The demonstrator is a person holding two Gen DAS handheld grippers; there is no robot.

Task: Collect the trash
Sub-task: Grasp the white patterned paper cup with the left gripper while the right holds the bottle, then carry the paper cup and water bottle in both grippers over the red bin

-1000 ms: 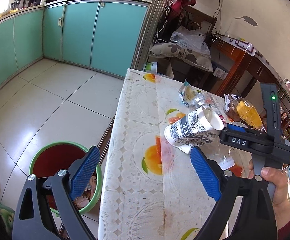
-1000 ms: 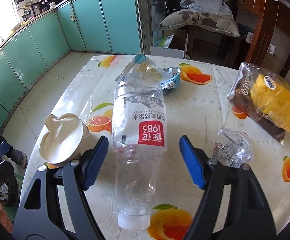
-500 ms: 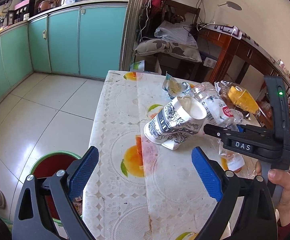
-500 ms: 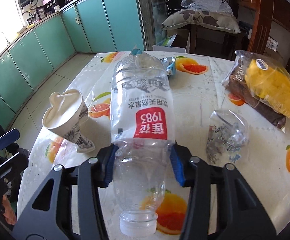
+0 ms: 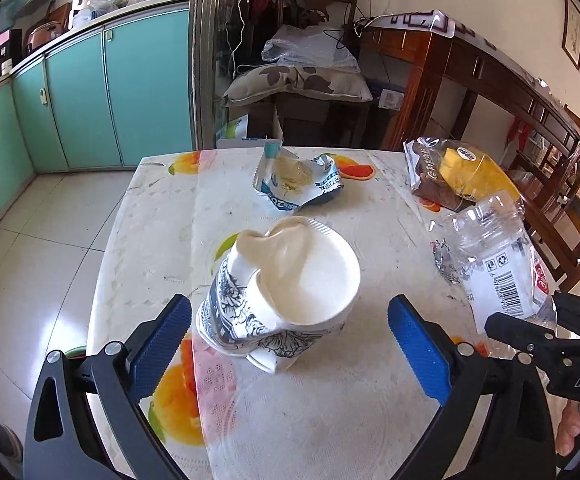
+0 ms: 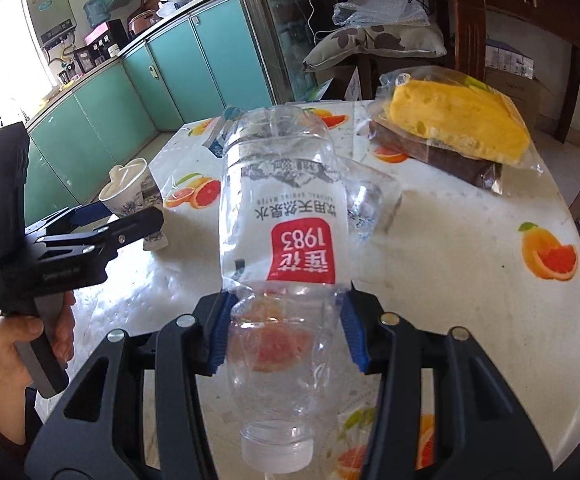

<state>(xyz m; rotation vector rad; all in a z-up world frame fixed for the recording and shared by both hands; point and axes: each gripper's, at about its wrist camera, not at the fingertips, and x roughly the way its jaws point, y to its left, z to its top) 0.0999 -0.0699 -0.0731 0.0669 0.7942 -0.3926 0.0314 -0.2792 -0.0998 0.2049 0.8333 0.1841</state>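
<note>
My right gripper (image 6: 284,328) is shut on a crushed clear plastic bottle (image 6: 282,216) with a red and white label, held above the table; the bottle also shows at the right of the left wrist view (image 5: 502,272). My left gripper (image 5: 290,332) is open, with a crumpled white paper cup with a black pattern (image 5: 286,292) standing between its blue pads, not touched. The cup also shows in the right wrist view (image 6: 130,188). A torn blue and white wrapper (image 5: 298,184) lies farther back on the table.
The table (image 5: 330,400) has a fruit-print cloth. A bag of yellow cake and brown bread (image 5: 454,176) lies at the far right, a small clear wrapper (image 5: 446,260) beside the bottle. Teal cabinets (image 5: 90,96) and a wooden sideboard (image 5: 470,68) stand behind.
My right gripper closed on the bottle and lifted it off the table. My left gripper swung from the bin at the table's side to around the paper cup.
</note>
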